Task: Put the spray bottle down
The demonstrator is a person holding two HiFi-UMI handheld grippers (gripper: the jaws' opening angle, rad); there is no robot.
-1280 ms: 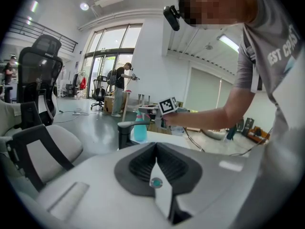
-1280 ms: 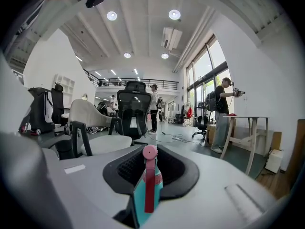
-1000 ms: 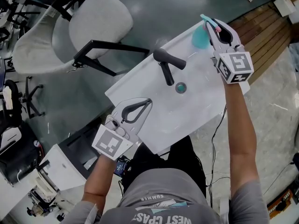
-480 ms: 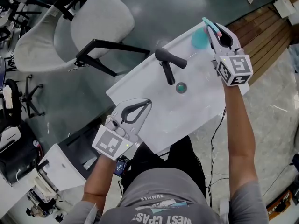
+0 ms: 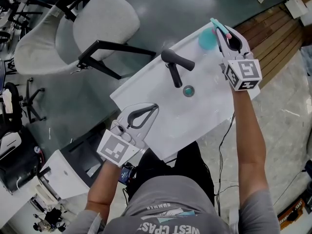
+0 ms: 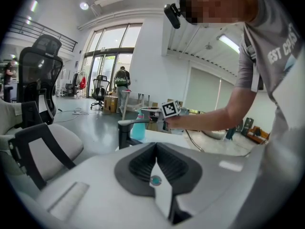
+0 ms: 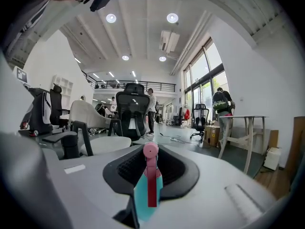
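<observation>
Right tongs [image 5: 220, 29] pinching the neck of the teal plastic spray bottle with pink trigger head [image 5: 207, 40]; jaws just closed a touch tighter on it. Bottle upright at the far right corner of the white ceramic washbasin [image 5: 209, 101], beyond the black faucet [image 5: 174, 67]; can't tell if its base touches. Left tongs [image 5: 148, 112] pressed together, empty, at the near left edge. Task nearly done, I judge: still to seat the bottle, release, back off.
</observation>
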